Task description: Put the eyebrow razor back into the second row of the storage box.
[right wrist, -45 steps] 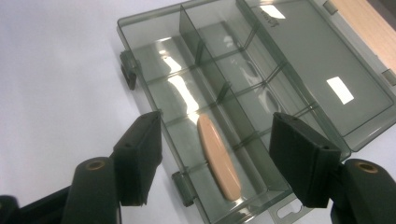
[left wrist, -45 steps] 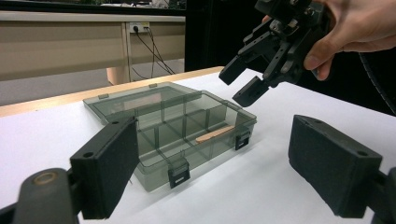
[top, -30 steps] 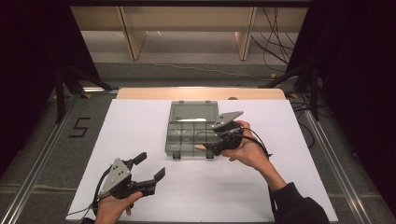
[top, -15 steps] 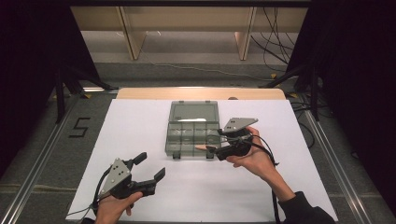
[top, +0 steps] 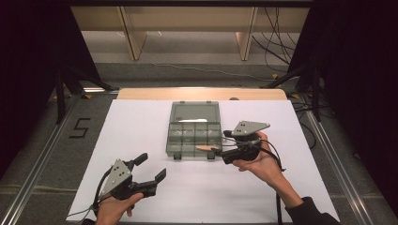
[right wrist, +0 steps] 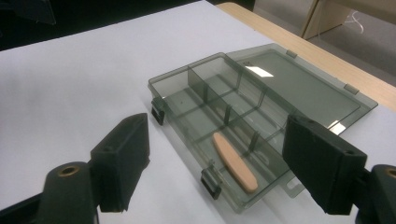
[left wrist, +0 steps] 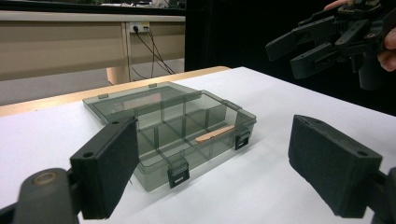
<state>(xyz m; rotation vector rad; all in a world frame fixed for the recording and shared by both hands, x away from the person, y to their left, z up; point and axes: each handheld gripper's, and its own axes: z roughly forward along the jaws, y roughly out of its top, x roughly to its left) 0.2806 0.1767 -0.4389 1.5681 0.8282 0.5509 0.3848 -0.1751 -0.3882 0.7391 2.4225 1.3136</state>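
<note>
Wooden stick [right wrist: 235, 161] sits in the organizer box [top: 194, 136], in the front-row compartment at the box's right end as the high view shows it, one end resting up on the front wall. Your right gripper [top: 218, 151] is just beside that end of the box, jaws wide and just been opening, nothing between the pads, not touching stick or box. Your left gripper [top: 150, 167] hovers near the table's front edge, well apart from the box, jaws also spread wide and empty.

Stick: flat, pale tan, rounded ends, smooth. Box: smoky translucent plastic, rectangular, split by thin dividers, two dark latches on the front wall, lid [right wrist: 299, 84] hinged fully open and lying flat behind. Gripper pads [left wrist: 112, 163] are matte black blocks. Table [top: 141, 122] surface is plain white, wood strip along the far edge.
</note>
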